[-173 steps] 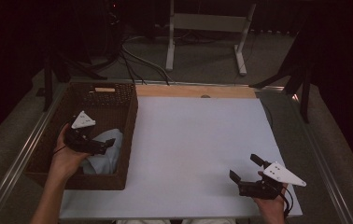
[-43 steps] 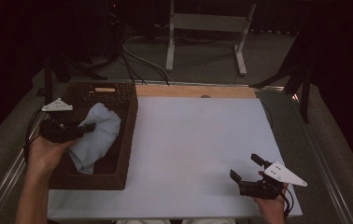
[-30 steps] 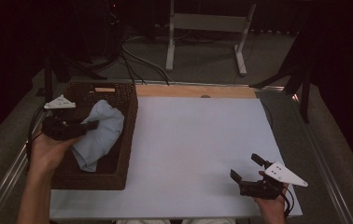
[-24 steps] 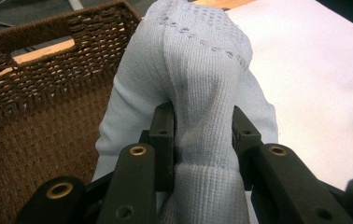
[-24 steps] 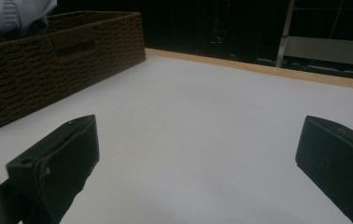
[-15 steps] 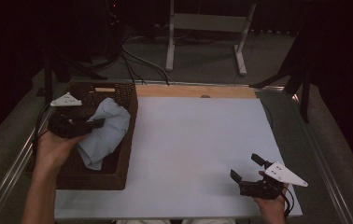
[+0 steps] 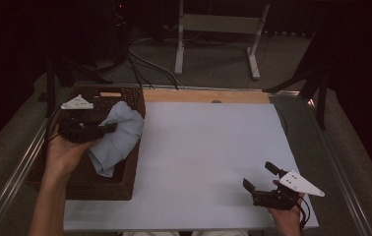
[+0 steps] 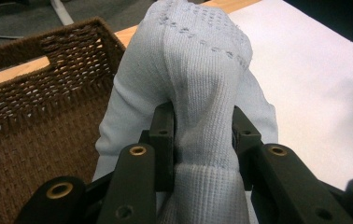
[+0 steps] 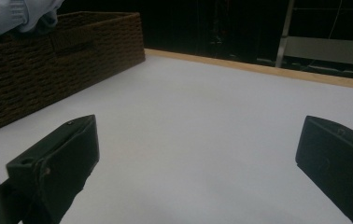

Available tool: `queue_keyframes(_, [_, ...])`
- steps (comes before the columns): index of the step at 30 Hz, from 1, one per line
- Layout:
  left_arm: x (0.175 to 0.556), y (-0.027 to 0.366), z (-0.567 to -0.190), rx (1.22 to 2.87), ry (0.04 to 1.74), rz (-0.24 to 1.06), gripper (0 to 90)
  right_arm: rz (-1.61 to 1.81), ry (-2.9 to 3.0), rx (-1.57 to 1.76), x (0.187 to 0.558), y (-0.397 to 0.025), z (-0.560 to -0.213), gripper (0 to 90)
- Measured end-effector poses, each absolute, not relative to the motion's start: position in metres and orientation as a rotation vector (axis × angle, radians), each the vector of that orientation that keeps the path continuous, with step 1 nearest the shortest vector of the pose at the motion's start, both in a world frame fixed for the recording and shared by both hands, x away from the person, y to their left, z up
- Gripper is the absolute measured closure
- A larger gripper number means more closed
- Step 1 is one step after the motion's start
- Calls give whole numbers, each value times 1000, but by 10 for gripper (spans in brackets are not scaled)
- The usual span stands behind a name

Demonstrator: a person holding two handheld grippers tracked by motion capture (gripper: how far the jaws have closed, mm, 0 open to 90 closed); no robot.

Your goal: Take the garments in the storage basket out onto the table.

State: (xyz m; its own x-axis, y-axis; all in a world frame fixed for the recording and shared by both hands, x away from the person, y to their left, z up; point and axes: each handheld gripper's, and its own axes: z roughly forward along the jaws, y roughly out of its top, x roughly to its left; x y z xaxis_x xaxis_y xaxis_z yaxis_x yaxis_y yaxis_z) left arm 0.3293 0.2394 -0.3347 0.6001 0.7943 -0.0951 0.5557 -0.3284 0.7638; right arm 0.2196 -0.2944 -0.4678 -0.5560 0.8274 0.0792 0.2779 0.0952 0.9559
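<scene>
Above the basket (image 7: 83,182) — left claw (image 8: 202,135) clamping pale cloth (image 8: 198,70); right claw (image 9: 198,154) agape, tabletop (image 9: 202,121) between.

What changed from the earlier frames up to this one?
The left gripper, shut on the pale blue cloth, lifted it from low in the wicker basket and carried it up toward the basket's far right corner. The right gripper stayed put, jaws open, on the white table.

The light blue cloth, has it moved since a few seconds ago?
Yes. The light blue cloth has risen from the basket floor, toward its table-side wall, held by the left hand-held gripper.
</scene>
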Motion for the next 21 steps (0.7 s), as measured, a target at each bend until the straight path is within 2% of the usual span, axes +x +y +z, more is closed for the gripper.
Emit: queue_keyframes(21, [337,214,-331,2040,1025,366,712,1477,1890,1078,220,-294,-468,0])
